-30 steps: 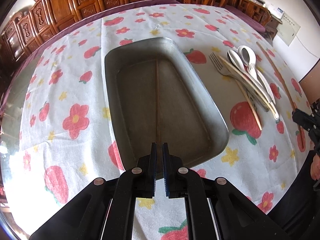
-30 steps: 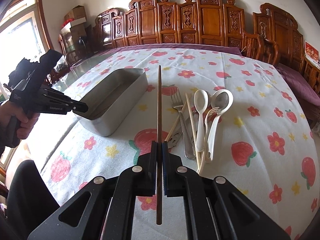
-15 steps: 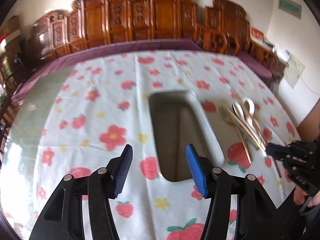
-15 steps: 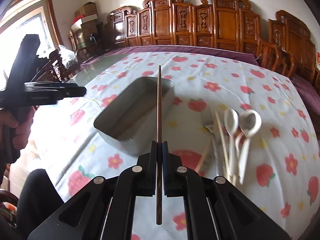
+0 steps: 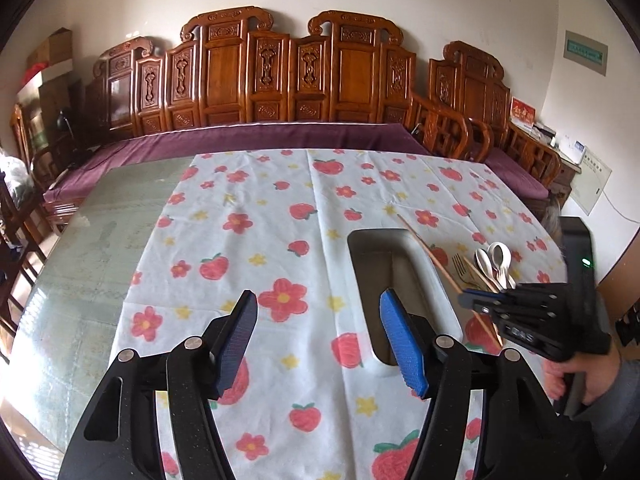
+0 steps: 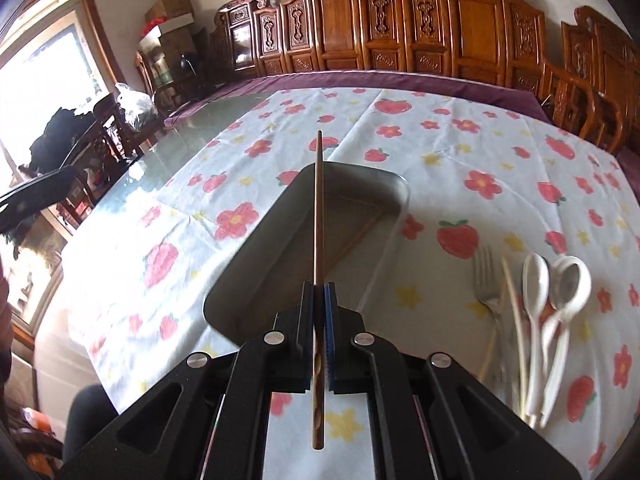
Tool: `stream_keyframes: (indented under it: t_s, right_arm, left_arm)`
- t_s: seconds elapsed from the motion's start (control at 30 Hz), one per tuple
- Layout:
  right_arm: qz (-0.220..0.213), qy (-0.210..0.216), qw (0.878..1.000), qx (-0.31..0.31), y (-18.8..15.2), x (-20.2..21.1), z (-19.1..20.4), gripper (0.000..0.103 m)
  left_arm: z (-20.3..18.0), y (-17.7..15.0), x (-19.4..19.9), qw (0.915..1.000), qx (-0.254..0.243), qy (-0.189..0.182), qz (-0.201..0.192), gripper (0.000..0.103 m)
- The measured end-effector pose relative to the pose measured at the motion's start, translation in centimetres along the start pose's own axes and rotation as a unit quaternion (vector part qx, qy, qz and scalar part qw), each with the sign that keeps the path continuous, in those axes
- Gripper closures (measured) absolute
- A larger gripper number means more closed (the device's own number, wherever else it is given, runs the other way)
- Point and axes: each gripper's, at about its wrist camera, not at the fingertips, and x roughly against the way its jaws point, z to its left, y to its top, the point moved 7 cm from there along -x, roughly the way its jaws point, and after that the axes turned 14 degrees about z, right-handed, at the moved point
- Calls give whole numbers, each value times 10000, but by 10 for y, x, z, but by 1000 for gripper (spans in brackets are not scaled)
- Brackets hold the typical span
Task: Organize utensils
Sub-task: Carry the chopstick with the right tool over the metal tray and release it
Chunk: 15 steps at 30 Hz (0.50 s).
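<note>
So the brown chopstick (image 6: 318, 216) is pinched tight in the right gripper (image 6: 319, 300), jaws closed right on it, sticking straight out ahead over the metal tray (image 6: 256, 248). Its back end pokes out behind the fingers. From the left camera you can see the same chopstick (image 5: 430, 256) angled above the tray's (image 5: 420, 264) right rim, with the right gripper (image 5: 474, 300) at its near end.

Inside the tray there's a thin second chopstick (image 6: 354, 240) lying on the floor, though it's faint and half lost in reflections. The left gripper (image 5: 320, 336) is hanging above the cloth to the left of the tray, jaws spread wide, nothing in them.

The rest of the utensils sit on the cloth right of the tray: a fork (image 6: 490, 280), a pale chopstick (image 6: 516, 320), and white spoons (image 6: 538, 300) piled together. That bunch is blurry and its near ends are hidden behind the gripper body, so I can't count them properly.

Surface is a flower-and-strawberry tablecloth (image 6: 480, 152) over a glass tabletop (image 5: 80, 248), bare on the left. Behind it, a carved wooden bench (image 5: 280, 76) with a purple cushion, white wall, cardboard boxes (image 6: 172, 4) in the corner by a blown-out window.
</note>
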Motion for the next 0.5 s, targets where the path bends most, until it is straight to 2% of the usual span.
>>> stream_keyframes:
  t_s: [0.23,0.5]
  right_arm:
    - [307,135,9990,-310,23,-38,1,97]
    - [534,-40,9977,-422,25,-68,-5,97]
  left_arm:
    - [11,-5,-2,10000,48,-1,19,42]
    - [12,-10,-11,9999,30,10,122,42]
